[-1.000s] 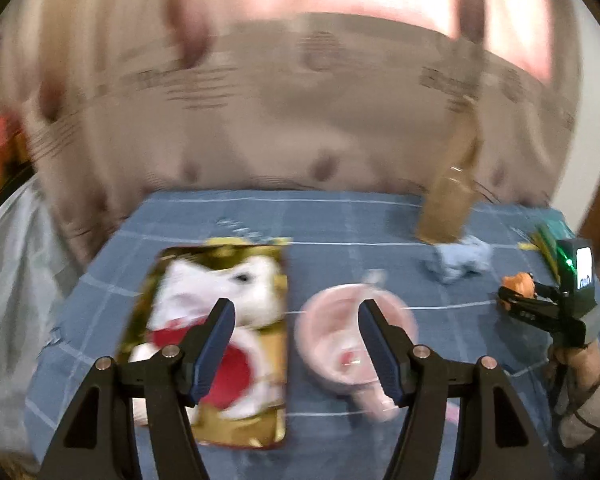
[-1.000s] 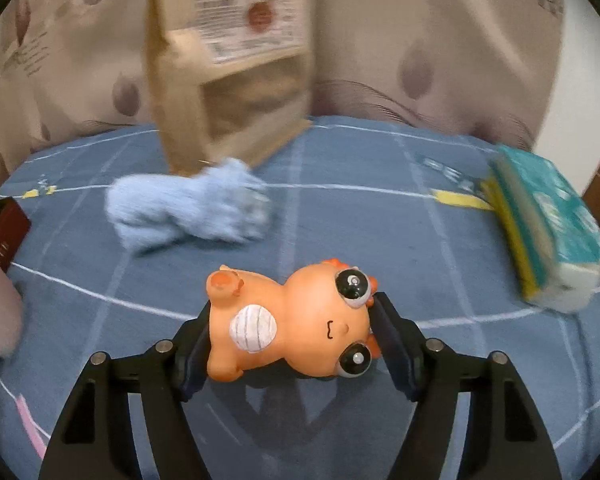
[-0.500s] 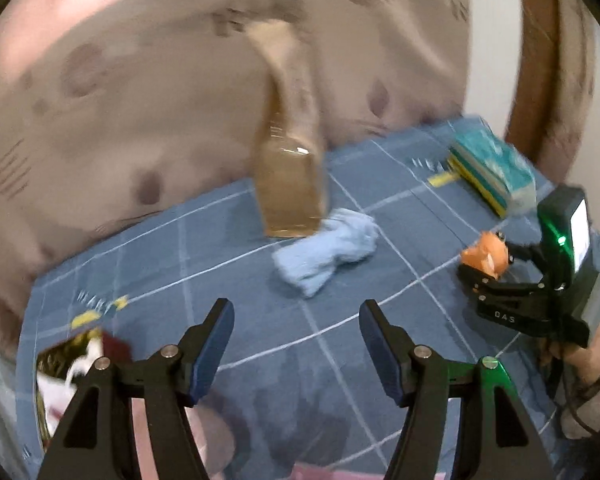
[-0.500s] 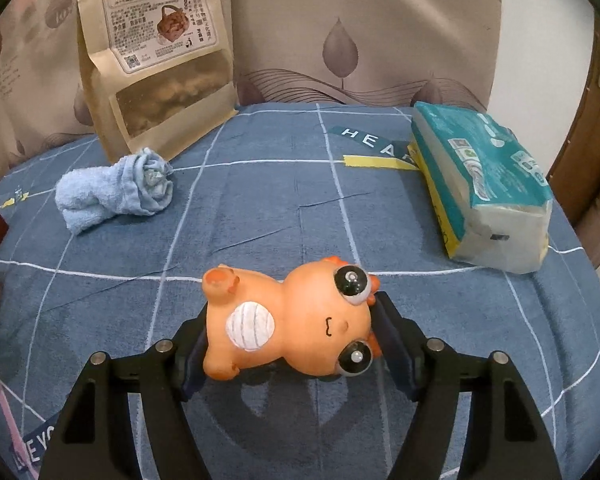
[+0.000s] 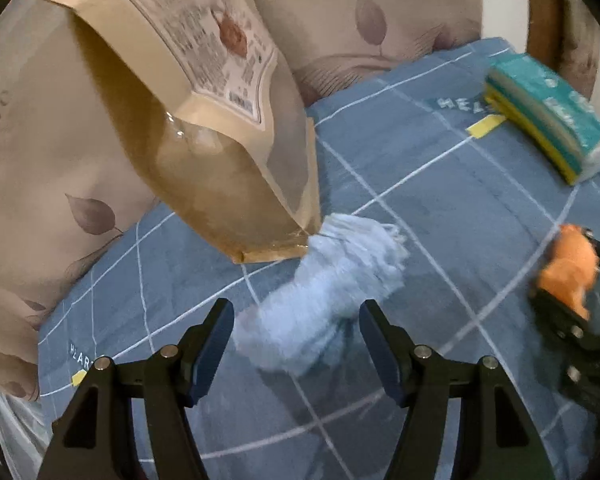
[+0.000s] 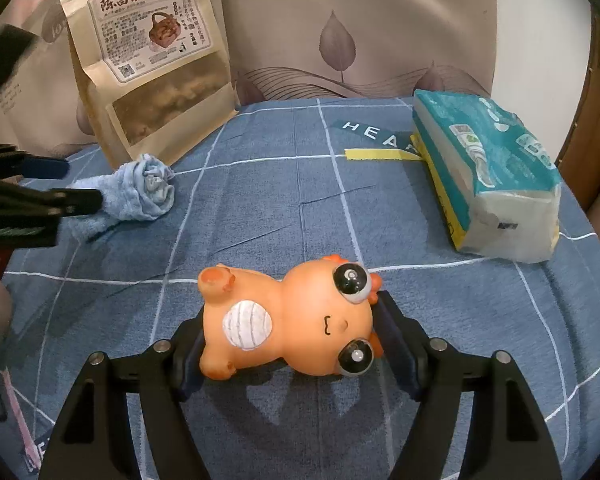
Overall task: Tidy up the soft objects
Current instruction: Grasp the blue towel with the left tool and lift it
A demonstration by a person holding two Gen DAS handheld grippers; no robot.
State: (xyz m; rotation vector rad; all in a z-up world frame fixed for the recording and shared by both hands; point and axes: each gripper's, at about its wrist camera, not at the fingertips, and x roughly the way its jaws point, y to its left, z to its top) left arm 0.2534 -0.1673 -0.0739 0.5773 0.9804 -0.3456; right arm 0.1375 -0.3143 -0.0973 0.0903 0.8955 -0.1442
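**A:** Where are your two tools right now?

**B:** Your left gripper [image 5: 296,344] hangs low over the blue checked surface [image 5: 440,184] with its jaws spread wide and nothing between them. The rolled light-blue towel [image 5: 332,280] lies just ahead of those jaws, partly in line with the gap, and you are not touching it. From the right wrist view the same gripper [image 6: 76,186] enters from the left edge, its fingertips just beside the towel [image 6: 140,192].

**A:** And your right one?

**B:** Your right gripper [image 6: 288,348] has its jaws clamped on the orange squeaky toy [image 6: 288,324], which lies sideways between them, belly patch and big eyes facing up toward the camera. In the left wrist view you can see that toy [image 5: 568,268] at the far right, well apart from the towel.

**A:** What else sits around the towel?

**B:** A brown snack pouch [image 6: 152,60] stands against the leaf-patterned fabric [image 6: 340,32] behind, with its lower corner touching the towel's far end. A teal tissue pack [image 6: 488,172] lies well off to your right, beside a yellow strip [image 6: 380,154] printed on the surface.
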